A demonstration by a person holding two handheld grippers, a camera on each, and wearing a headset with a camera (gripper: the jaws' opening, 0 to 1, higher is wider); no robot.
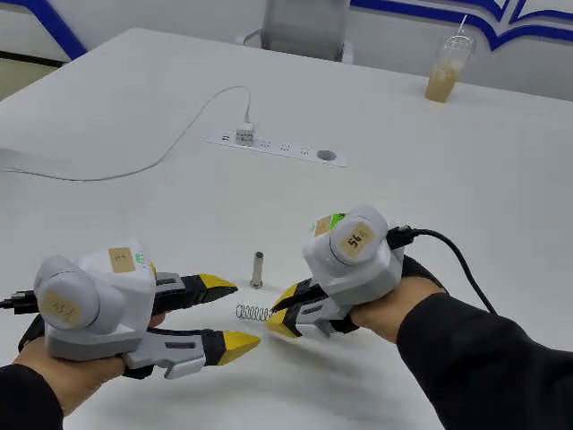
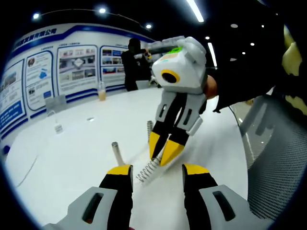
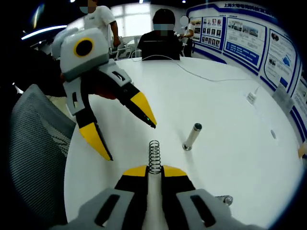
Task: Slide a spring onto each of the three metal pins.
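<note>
Your white tabletop [image 1: 107, 116] sits by blue-trimmed wall posters [image 2: 76, 64]; your right tool [image 3: 154, 170] pinches the spring [image 3: 154, 154], left tool [image 2: 157, 170] gapes wide.

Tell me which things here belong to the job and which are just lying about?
For the job: spring, held in the right gripper; upright metal pin.
Lying about: power strip, its white cable, drink cup.

White round table [image 1: 107, 98] carrying a power strip [image 1: 277, 148] and a drink cup [image 1: 448, 67]. Grey mesh chair [image 2: 273, 158] alongside. Blue-trimmed display boards [image 2: 76, 64] on the wall. Ceiling strip lights [image 2: 194, 9] lit.
</note>
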